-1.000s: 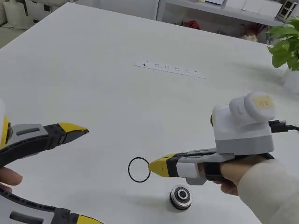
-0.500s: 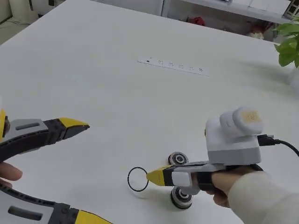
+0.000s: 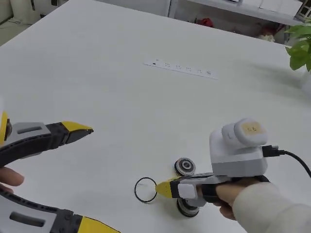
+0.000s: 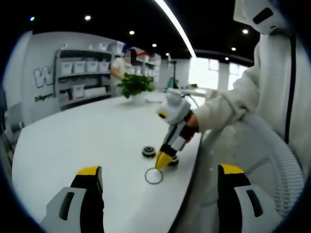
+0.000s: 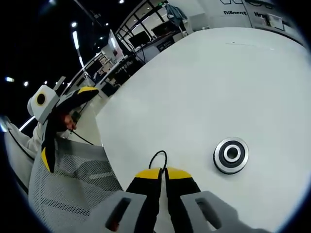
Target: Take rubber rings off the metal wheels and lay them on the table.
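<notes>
Where the rubber ring (image 3: pixel 136 190) sits near the person's edge of the white table (image 3: pixel 112 97), the right gripper (image 3: pixel 158 188) has its yellow tips pressed together on the ring's rim. Whether the ring rests flat or is slightly lifted is hard to tell. One metal wheel (image 3: pixel 185 166) stands just beyond the tips, apart from the ring. A second wheel (image 3: pixel 187 208) lies partly hidden under the gripper's body. Well off to the left, the left gripper (image 3: pixel 85 177) hangs above the table with its jaws spread wide. A power strip (image 3: pixel 177 68) lies farther back, and a plant (image 3: pixel 300 46) stands at the far right.
</notes>
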The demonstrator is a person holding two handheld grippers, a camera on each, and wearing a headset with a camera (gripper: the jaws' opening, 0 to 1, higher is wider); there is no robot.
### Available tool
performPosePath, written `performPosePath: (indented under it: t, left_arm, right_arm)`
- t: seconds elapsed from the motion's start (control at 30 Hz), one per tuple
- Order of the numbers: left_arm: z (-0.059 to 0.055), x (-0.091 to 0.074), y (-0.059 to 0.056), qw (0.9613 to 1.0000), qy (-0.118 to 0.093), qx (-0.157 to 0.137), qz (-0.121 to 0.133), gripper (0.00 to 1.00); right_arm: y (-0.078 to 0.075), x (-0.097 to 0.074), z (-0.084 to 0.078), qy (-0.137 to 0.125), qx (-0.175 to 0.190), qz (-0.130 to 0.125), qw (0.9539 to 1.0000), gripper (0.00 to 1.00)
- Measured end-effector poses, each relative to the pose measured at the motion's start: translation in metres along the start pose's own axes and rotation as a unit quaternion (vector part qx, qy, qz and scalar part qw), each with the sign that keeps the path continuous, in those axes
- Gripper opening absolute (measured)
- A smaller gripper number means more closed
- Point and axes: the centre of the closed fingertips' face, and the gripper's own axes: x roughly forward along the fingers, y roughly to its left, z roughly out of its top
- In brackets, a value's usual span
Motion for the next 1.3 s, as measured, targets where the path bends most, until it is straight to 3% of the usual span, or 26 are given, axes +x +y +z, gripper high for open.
performPosePath:
  t: [0.37,0.67,0.87,1.07,1.17,1.3]
  left_arm:
    - [0.0,0.001,-0.002,1.0,0.001,-0.002,-0.003,1.0]
    - [-0.001,0.0,-0.002,1.0,0.004,-0.003,-0.001,1.0]
    - [-0.003,-0.001,-0.002,0.9999,0.016,0.002,0.0,1.0]
    - [-0.001,-0.002,-0.008,0.9997,0.022,0.004,-0.01,1.0]
    - [0.002,-0.004,-0.006,0.9997,0.022,0.003,-0.007,1.0]
    - [0.009,-0.007,-0.004,0.9998,0.019,0.006,-0.002,1.0]
  right_arm:
    - [-0.007,-0.013,0.012,-0.025,-0.018,-0.019,0.9994,0.03]
    - [-0.004,-0.032,0.034,-0.072,-0.021,-0.017,0.997,0.04]
    - [0.002,-0.045,0.048,-0.105,-0.017,-0.005,0.9943,0.05]
    - [0.011,-0.053,0.054,-0.118,-0.028,0.014,0.9925,0.06]
    - [0.016,-0.059,0.06,-0.132,-0.034,0.02,0.9905,0.07]
    - [0.03,-0.071,0.068,-0.155,-0.059,0.052,0.9847,0.13]
